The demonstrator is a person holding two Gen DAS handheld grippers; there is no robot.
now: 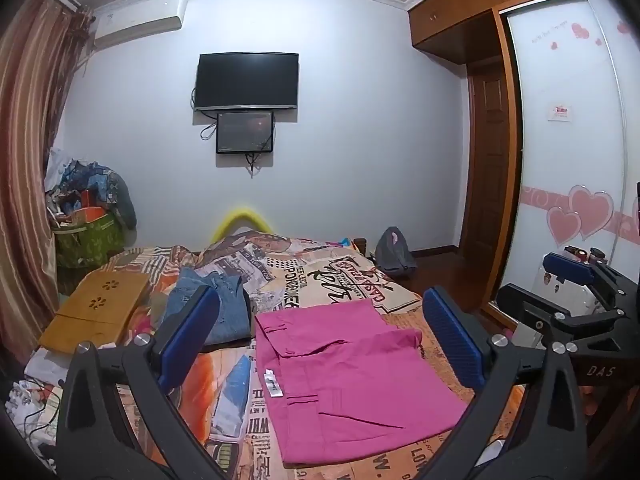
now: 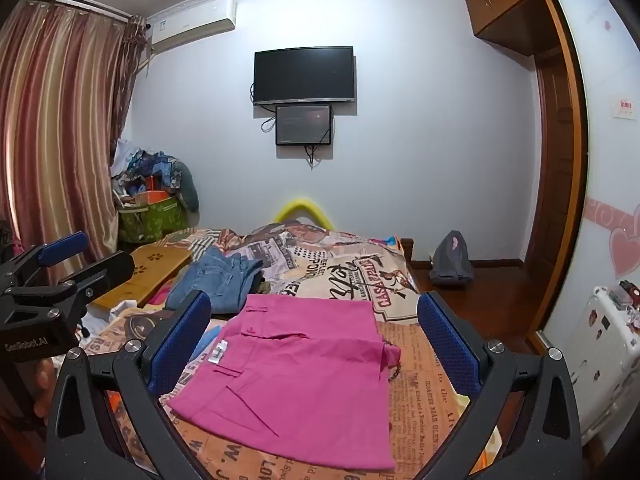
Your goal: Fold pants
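Observation:
The pink pants (image 1: 348, 376) lie folded into a flat rectangle on the printed bedspread, with a white label showing at the waistband; they also show in the right wrist view (image 2: 304, 380). My left gripper (image 1: 324, 340) is open and empty, held above the pants' near side. My right gripper (image 2: 316, 344) is open and empty, also above the pants. The right gripper shows at the right edge of the left wrist view (image 1: 576, 280), and the left gripper at the left edge of the right wrist view (image 2: 64, 256).
Folded blue jeans (image 1: 212, 304) lie on the bed (image 1: 332, 276) behind the pants. A wooden lap tray (image 1: 100, 308) sits at the bed's left. A wardrobe with heart decals (image 1: 572, 140) stands right. A grey bag (image 2: 450, 260) sits on the floor.

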